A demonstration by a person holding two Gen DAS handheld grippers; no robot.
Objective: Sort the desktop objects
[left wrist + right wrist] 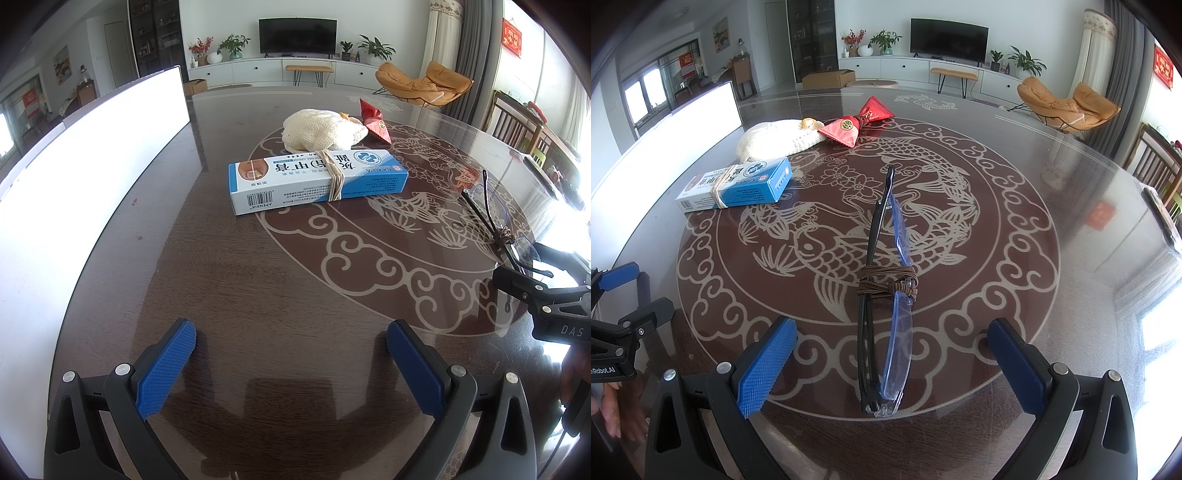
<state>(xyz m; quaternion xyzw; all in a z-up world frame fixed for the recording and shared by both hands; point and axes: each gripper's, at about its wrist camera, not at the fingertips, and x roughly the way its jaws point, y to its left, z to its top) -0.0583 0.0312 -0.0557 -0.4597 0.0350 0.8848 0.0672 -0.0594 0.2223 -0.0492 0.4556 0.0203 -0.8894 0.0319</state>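
Note:
Folded black glasses [882,295] with blue-tinted lenses, bound with brown cord, lie on the glass table directly between the fingers of my open right gripper [890,350]; they also show as glasses [491,218] at the right of the left wrist view. A blue and white box [317,181] wrapped with a rubber band lies ahead of my open left gripper [291,350], which holds nothing. The same box [735,184] sits far left in the right wrist view. Behind it are a cream knitted pouch [321,129] and a red packet [375,118].
A bright white board [92,177] stands along the table's left side. The dark table [258,277] carries a round fish pattern under glass. The right gripper's body [546,295] shows at the right edge. Wooden chairs [1156,166] stand beyond the right rim.

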